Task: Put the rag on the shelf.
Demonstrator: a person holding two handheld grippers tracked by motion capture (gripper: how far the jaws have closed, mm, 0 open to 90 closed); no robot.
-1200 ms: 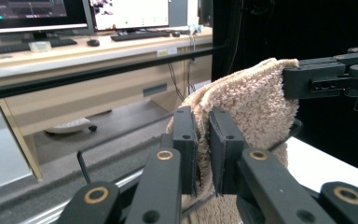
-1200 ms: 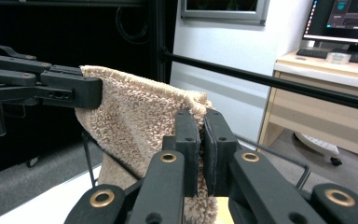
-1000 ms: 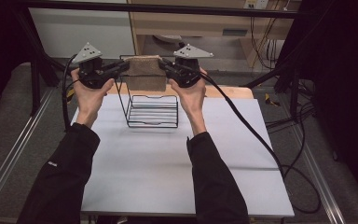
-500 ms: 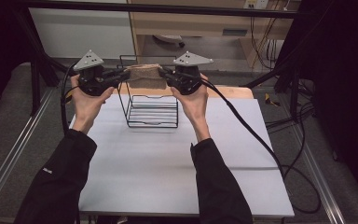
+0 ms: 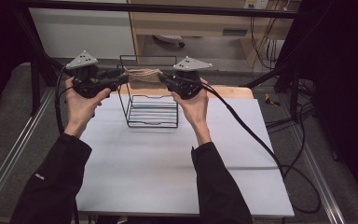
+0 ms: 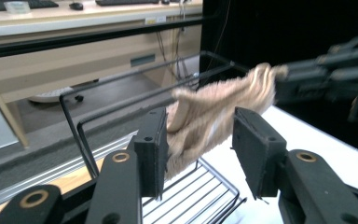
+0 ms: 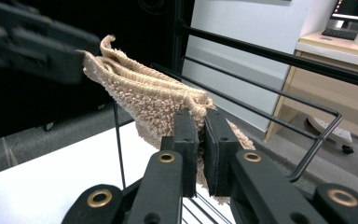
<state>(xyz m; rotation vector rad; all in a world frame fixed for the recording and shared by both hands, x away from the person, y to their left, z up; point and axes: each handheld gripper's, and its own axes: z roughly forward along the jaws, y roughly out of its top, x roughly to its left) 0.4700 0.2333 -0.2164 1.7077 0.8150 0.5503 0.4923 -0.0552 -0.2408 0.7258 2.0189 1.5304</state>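
A beige towel (image 5: 142,74) hangs stretched above the black wire rack (image 5: 151,116), level with its top rails. My right gripper (image 5: 165,78) is shut on the towel's right end; in the right gripper view its pads (image 7: 200,116) pinch the towel (image 7: 154,93). My left gripper (image 5: 121,80) sits at the towel's left end. Its jaws have just been opening. In the left gripper view they (image 6: 200,135) stand apart, with the towel's end (image 6: 214,112) loose between them against one pad.
The rack stands at the far middle of the white table (image 5: 168,177). A black cable (image 5: 261,144) trails from the right gripper across the table's right side. A wooden desk (image 5: 205,23) and a black frame bar lie beyond the table.
Both hands have sunk slightly with the towel toward the rack's top. The left gripper has edged a little to the left.
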